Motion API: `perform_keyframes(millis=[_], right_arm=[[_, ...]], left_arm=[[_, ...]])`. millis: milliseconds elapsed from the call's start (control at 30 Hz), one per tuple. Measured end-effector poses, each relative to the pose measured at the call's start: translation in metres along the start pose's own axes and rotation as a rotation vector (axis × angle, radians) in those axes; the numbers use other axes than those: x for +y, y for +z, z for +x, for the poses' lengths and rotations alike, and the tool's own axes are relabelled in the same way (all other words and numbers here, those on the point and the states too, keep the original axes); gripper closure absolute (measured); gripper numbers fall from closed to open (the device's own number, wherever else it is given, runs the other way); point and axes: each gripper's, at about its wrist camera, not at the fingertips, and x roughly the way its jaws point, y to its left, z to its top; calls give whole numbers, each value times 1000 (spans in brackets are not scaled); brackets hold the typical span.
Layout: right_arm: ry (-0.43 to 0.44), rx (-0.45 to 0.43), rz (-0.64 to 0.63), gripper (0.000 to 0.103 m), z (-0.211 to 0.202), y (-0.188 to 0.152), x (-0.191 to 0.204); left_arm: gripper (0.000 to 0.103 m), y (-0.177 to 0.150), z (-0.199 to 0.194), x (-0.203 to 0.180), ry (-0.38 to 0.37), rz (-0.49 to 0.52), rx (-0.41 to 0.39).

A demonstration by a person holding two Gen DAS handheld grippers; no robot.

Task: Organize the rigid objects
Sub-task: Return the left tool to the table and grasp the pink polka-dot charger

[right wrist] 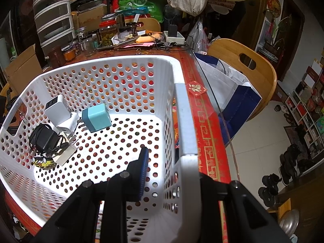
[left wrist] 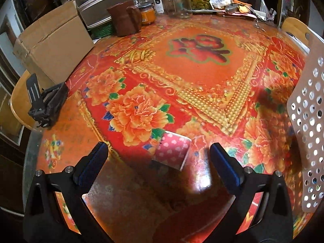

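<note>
Red flowery tablecloth (left wrist: 202,64) covered the table. White holey basket (right wrist: 125,75) sat on it w/ chargers inside. R gripper (right wrist: 168,174) pinched the basket's wall. L gripper (left wrist: 159,158), jaws wide, hung over a pink dotted box (left wrist: 172,151), not touching.

Table (left wrist: 202,68): you see a red floral cover.
On it — polka-dot box (left wrist: 172,151), white basket (right wrist: 182,105), black stand (left wrist: 47,105), jars (left wrist: 180,4) at the far edge.
</note>
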Motion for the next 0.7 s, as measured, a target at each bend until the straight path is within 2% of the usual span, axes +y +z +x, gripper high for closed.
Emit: perform_keyframes(millis=[100,167,233,267,300,333,467,533,567,700], right_arm=[[0,2,-1,78,1,0,0],[0,1,0,78,1,1,0],[-2,0,0,78,1,1,0],[-4,0,1,78,1,0,1],[-5,0,2,78,1,0,1],[-5,0,1,78,0,0,0],[-4,-1,2,78,0,0,0],[-4,-2,1,78,0,0,1],[-4,-2,1,78,0,0,1],[-3,-3,0,78,0,0,1]], left_arm=[[6,-2,1,4,-16,-28,-17],[22,-4,-4,5,-41,-43,-26],[50,-4,-6,5,-56,-46,-38],[55,-4,-8,4,-57,-43,-40],[66,-5,-10,1,-50,-32,-47],[71,-6,-11,-2,-43,-21,-52],[72,-11,-18,-19,56,51,-89],[72,-13,-21,-19,88,51,-107],[72,-13,-26,-18,141,45,-133],[72,-16,-43,-12,251,25,-199]])
